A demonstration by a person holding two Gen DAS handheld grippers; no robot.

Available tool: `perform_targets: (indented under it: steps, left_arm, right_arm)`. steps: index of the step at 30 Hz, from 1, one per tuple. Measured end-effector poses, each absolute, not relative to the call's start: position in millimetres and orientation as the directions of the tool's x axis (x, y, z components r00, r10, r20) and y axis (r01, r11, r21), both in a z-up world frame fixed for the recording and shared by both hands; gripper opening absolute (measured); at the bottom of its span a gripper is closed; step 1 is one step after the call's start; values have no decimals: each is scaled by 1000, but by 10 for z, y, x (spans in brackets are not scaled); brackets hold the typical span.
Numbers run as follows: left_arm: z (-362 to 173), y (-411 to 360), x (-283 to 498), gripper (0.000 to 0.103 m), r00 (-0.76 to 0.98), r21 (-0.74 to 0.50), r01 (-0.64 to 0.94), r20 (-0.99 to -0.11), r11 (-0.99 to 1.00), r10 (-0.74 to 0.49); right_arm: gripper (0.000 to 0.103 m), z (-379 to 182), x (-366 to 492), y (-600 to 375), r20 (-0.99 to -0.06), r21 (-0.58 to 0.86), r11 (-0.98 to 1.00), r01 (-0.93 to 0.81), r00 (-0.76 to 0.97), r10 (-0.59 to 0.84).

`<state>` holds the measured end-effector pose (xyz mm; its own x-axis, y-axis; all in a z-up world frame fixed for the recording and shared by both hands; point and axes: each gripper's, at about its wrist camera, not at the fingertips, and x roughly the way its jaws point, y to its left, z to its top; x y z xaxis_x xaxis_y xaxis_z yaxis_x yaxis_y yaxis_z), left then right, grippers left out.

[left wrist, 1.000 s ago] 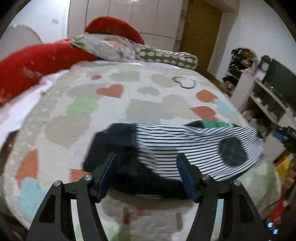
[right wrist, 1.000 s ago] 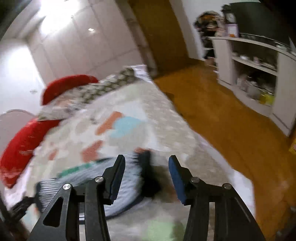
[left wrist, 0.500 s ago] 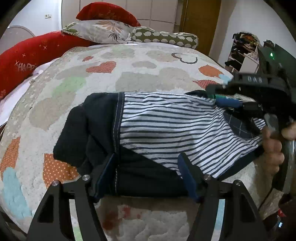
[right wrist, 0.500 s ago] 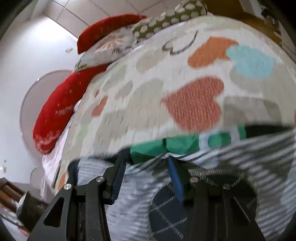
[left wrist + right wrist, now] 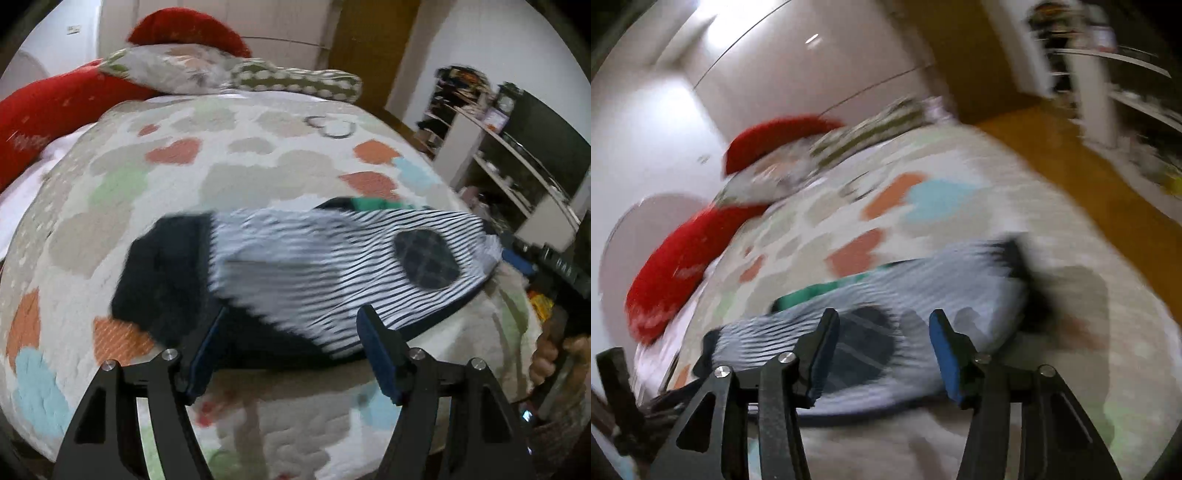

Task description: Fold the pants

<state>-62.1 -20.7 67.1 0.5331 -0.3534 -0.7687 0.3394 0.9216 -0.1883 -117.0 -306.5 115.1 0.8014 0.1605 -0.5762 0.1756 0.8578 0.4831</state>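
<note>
The pants (image 5: 295,273) are navy and white striped with a dark checked knee patch (image 5: 424,260), navy cuffs and a green waistband. They lie folded in a flat bundle on the bed, also in the right wrist view (image 5: 905,317). My left gripper (image 5: 291,350) is open and empty, just in front of the bundle's near edge. My right gripper (image 5: 882,354) is open and empty, just short of the patch end. Its body shows at the right edge of the left wrist view (image 5: 554,266). Both views are motion-blurred.
The bed has a heart-patterned quilt (image 5: 229,173). Red cushions (image 5: 44,107) and patterned pillows (image 5: 295,79) lie at its head. White shelves (image 5: 517,177) stand to the right, across a wooden floor (image 5: 1089,177). The left gripper's body shows at the lower left of the right wrist view (image 5: 617,398).
Both grippers have pulled back from the pants, open and empty. The right gripper, which was over the patch and waistband, has swung out to the bundle's right end. The bundle lies still.
</note>
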Motion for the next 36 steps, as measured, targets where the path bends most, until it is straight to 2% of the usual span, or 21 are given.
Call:
perform_targets:
  steps: [3, 4, 9, 14, 17, 20, 23, 25, 26, 27, 28, 29, 31, 32, 36]
  left_arm:
    - [896, -608, -460, 72, 481, -216, 424, -769, 880, -421]
    - [947, -747, -419, 77, 456, -228, 455, -771, 861, -445]
    - [1057, -1703, -9, 78, 317, -264, 573, -801, 776, -507]
    - [863, -2657, 363, 78, 148, -324, 645, -836, 692, -529]
    - [590, -3107, 491, 78, 50, -348, 660, -864, 666, -501]
    - [351, -3422, 517, 78, 33, -296, 687, -900, 664, -435]
    - [267, -3626, 456, 86, 67, -223, 737, -915, 637, -398]
    - [239, -3700, 397, 86, 91, -165, 771, -927, 615, -363]
    - [226, -3722, 362, 78, 108, -130, 783, -935, 609, -339]
    - [227, -3745, 303, 70, 154, -62, 800, -940, 597, -303]
    - [226, -3762, 266, 54, 175, -30, 811, -941, 585, -290]
    - [243, -3754, 253, 40, 182, -20, 816, -940, 578, -290]
    - [319, -3676, 266, 28, 176, -43, 811, -933, 583, -314]
    - [352, -3617, 283, 25, 173, -57, 807, -929, 588, -327]
    - [561, -3312, 318, 24, 191, -118, 774, -893, 622, -408]
  right_arm:
    - [61, 1072, -1390, -3403, -573, 543, 800, 257, 809, 129]
    - [61, 1046, -1411, -3470, -580, 547, 792, 272, 805, 125]
    - [62, 904, -1380, -3628, -619, 545, 773, 325, 777, 111]
    - [65, 796, -1243, -3608, -636, 541, 776, 324, 761, 126]
    - [70, 778, -1173, -3534, -630, 530, 798, 287, 763, 143]
    - [70, 761, -1141, -3474, -618, 537, 806, 251, 767, 172]
    - [70, 748, -1104, -3393, -611, 525, 825, 208, 767, 195]
    - [70, 725, -1066, -3349, -614, 500, 844, 193, 767, 188]
    - [65, 708, -1051, -3341, -613, 491, 849, 194, 769, 179]
    - [53, 693, -1038, -3350, -613, 491, 848, 197, 770, 176]
    - [42, 678, -1025, -3358, -617, 490, 848, 203, 768, 173]
    - [27, 642, -997, -3390, -626, 494, 842, 218, 761, 170]
    - [20, 610, -968, -3444, -612, 532, 819, 214, 766, 197]
    - [17, 614, -968, -3463, -600, 553, 807, 208, 771, 212]
    - [15, 774, -967, -3370, -579, 534, 829, 166, 786, 216]
